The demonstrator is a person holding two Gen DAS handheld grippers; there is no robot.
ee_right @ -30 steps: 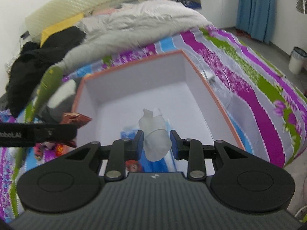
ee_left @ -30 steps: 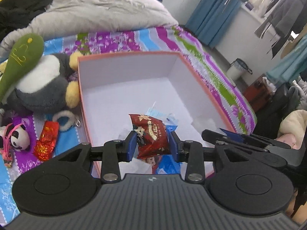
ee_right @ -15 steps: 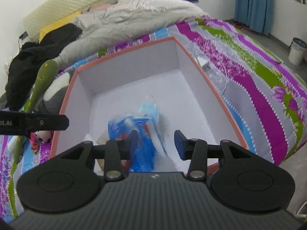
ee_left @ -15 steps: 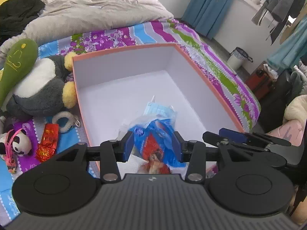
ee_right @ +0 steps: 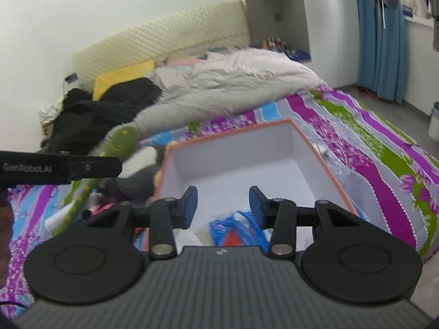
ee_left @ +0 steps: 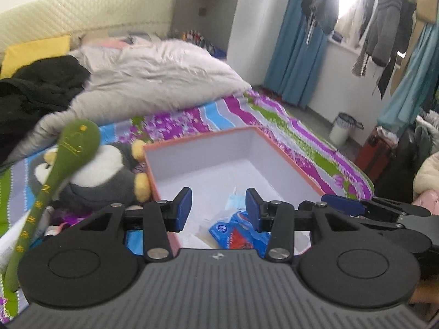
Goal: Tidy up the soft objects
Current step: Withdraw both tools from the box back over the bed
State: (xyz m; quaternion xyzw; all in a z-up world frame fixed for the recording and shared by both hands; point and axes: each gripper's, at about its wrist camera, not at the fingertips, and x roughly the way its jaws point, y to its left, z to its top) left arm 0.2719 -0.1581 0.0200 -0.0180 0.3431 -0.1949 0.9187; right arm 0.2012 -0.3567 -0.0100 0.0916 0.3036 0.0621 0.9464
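Note:
An open box with an orange rim and white inside [ee_left: 203,159] [ee_right: 233,153] sits on the striped bedspread. Blue packets and a red wrapper [ee_left: 236,230] [ee_right: 236,230] lie at its near end. My left gripper [ee_left: 218,205] hangs open above the box's near left corner with nothing between its fingers. My right gripper [ee_right: 222,203] is open too, empty, over the near end of the box. Left of the box lie a grey and white penguin plush [ee_left: 104,175] [ee_right: 140,170] and a long green plush [ee_left: 68,159] [ee_right: 120,142].
A grey duvet [ee_left: 164,82], black clothes [ee_left: 35,90] and a yellow pillow [ee_left: 35,52] fill the head of the bed. Beyond the bed's right edge are a white bin [ee_left: 343,131], blue curtains [ee_left: 296,54] and hanging clothes. Small items lie under the green plush.
The left gripper let go of the red wrapper and the right one of a pale soft piece; both opened. Both then rose and tilted up, so more of the room shows.

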